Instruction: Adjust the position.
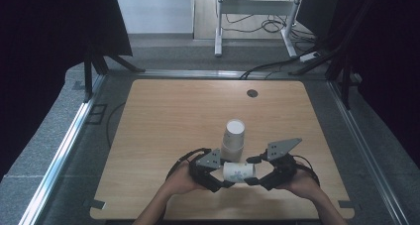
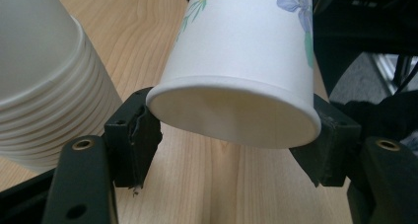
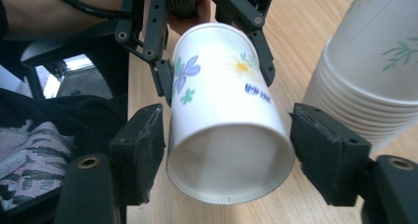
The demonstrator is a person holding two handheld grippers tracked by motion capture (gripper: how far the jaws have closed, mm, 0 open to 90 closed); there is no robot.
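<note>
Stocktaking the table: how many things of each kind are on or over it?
Single paper cup, lying sideways between both tools: 1
Stack of paper cups, upside down: 1
Hand-held tools, left tool and right tool: 2
Total: 4

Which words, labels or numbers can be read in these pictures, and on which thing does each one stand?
None can be read with certainty. The paper cup held between the two grippers carries a short blue print beside its flowers, too small and blurred to read. The stack of cups shows only leaf patterns.
</note>
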